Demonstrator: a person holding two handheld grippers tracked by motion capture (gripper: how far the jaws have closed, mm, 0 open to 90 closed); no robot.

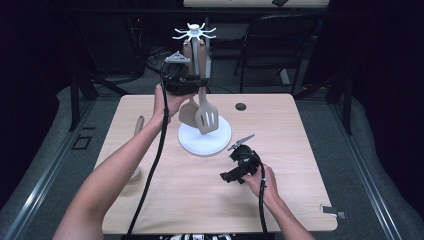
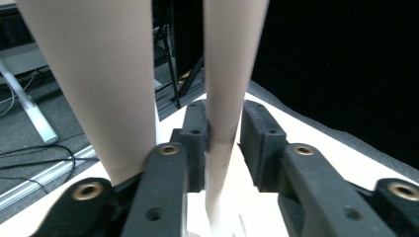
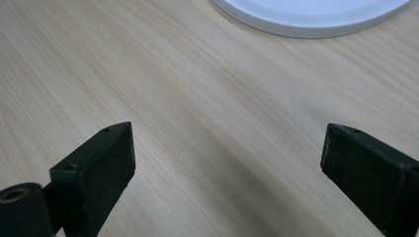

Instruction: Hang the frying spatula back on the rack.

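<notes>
1. Forearms come in from the bottom of the high view, each hand carrying a black gripper with a trailing cable.
2. Low on the table (image 1: pixel 300 200), the right gripper (image 1: pixel 225 177) rests near the wooden top; in the right gripper view its two jaws stand wide apart over bare wood with nothing between them (image 3: pixel 227 153).
3. Just beyond it sits the white round base (image 1: pixel 205 137) of a utensil stand, whose edge also shows at the top of the right gripper view (image 3: pixel 316 19).
4. From the stand's white spoked top (image 1: pixel 194 33) hang two beige tools: a slotted turner (image 1: pixel 206 112) and a plain turner (image 1: pixel 189 111) beside it.
5. The left gripper (image 1: pixel 192 80) is raised at the handles. In the left gripper view its jaws sit around the slotted turner's handle (image 2: pixel 225 74); one pad touches it, and a narrow gap shows on the other side, so the handle is not pinched.
6. The plain turner's handle (image 2: pixel 99 84) passes outside the jaws.
7. A wooden-handled tool (image 1: pixel 138 126) lies near the table's left edge.
8. No brand, label or writing can be read on anything.
</notes>
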